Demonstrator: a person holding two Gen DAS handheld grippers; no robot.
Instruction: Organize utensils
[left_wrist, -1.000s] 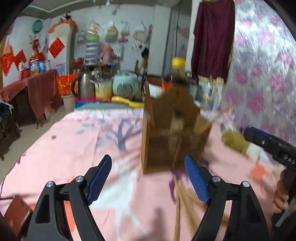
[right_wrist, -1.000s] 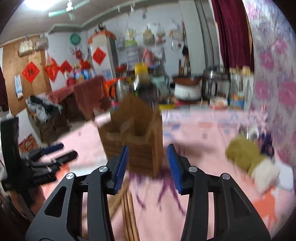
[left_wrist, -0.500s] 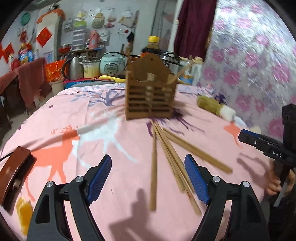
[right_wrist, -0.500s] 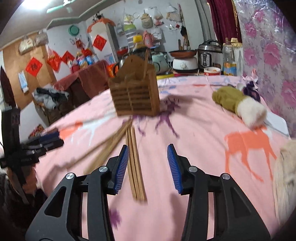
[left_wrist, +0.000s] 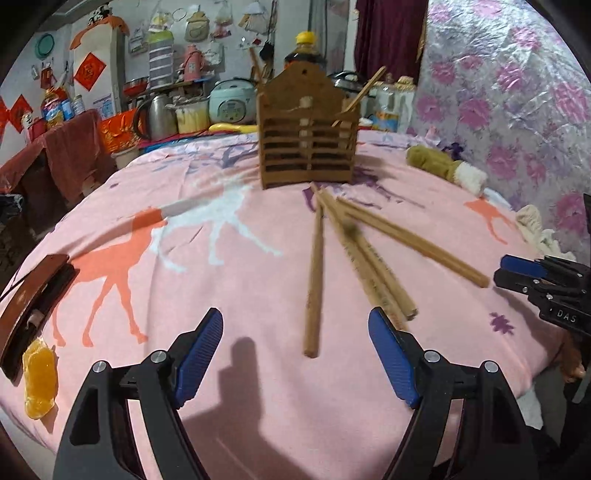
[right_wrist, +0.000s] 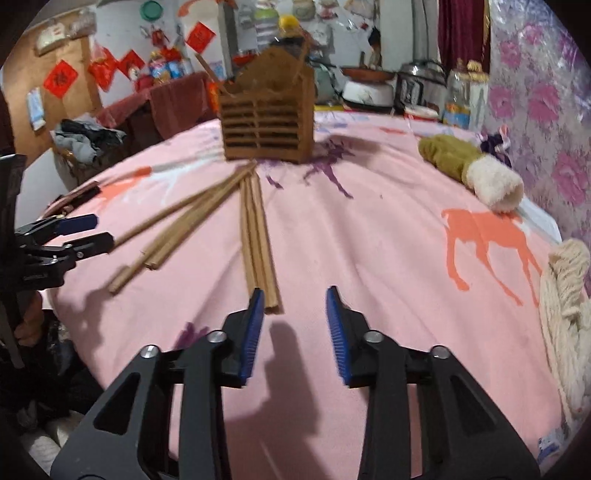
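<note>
**Figure: Both grippers poised short of the scattered chopsticks, holder at the far end**

I hold both tools above the pink tablecloth (left_wrist: 229, 280) with nothing in either. My left gripper (left_wrist: 295, 363) has its jaws spread wide and empty; my right gripper (right_wrist: 294, 334) is parted more narrowly, also empty. In the left view the right gripper shows side-on at about 3 o'clock, its tips pointing in toward the sticks.

The chopsticks (left_wrist: 373, 266) lie loose on the cloth, fanned out from a common point just in front of the wooden utensil holder (left_wrist: 308, 133), which stands upright at 12 o'clock in both views (one or two sticks already lean inside it, as far as I can tell). Their long axes run roughly from 12 toward 6 o'clock, that is, nearly in line with my fingers and not across them.

From the left gripper, a single stick (left_wrist: 314, 280) ends just ahead at 12 o'clock, between the jaw lines. From the right gripper, a tight bundle (right_wrist: 258, 236) ends just beside the left fingertip (right_wrist: 255, 317), at about 11 o'clock. I judge the right gripper marginally nearer its target, though it must shift slightly left. Either tool would, I think, need to turn its jaws across a stick's axis before closing.
</note>
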